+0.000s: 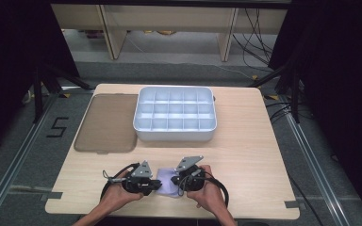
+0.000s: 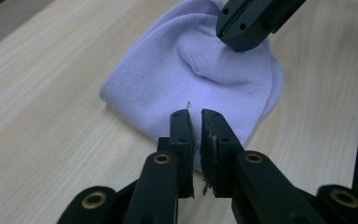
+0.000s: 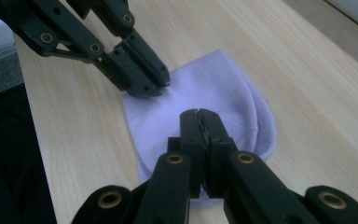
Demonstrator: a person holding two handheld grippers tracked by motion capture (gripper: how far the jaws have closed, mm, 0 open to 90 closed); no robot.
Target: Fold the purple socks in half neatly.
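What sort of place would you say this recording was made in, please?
Probably a lab or data-collection station rather than a home: a bare wooden table framed by dark curtains, loose cables on the floor behind it, and a "5" taped on the floor.

From above, my two grippers cover most of the lilac knit hat (image 1: pixel 166 184) — I see just a small patch. Under my right gripper (image 3: pixel 200 114) the near hat edge is hidden, and whether its jaws pinch fabric I cannot tell. My forearms are cut off at the bottom edge.
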